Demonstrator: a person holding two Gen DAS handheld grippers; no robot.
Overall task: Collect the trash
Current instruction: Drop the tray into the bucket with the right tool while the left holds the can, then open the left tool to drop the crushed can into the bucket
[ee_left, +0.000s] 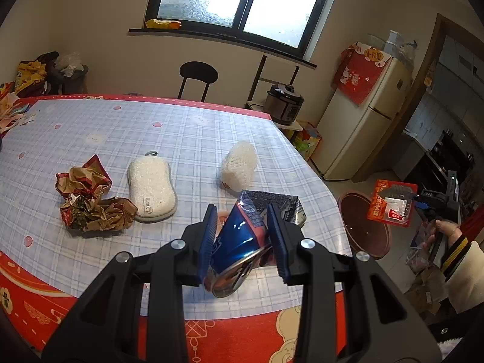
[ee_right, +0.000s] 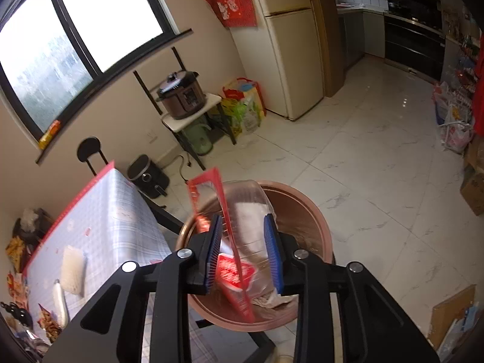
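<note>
My left gripper (ee_left: 243, 227) is shut on a crushed blue can (ee_left: 237, 242) just above the table's near edge. A blue foil wrapper (ee_left: 272, 205) lies behind it. Crumpled red-brown paper (ee_left: 90, 199) lies at the table's left. My right gripper (ee_right: 245, 242), also seen in the left wrist view (ee_left: 414, 202), has its jaws spread around a red-and-clear plastic package (ee_right: 239, 260) over the brown round bin (ee_right: 314, 227), which also shows on the floor right of the table (ee_left: 363, 227). The package looks blurred; I cannot tell if it is gripped.
A white sponge (ee_left: 151, 190) and a white foam net (ee_left: 239, 166) lie mid-table on the checked cloth (ee_left: 121, 127). A black chair (ee_left: 196, 75) stands behind the table. A pressure cooker (ee_right: 181, 93) on a stand and a fridge (ee_right: 287, 45) stand along the wall.
</note>
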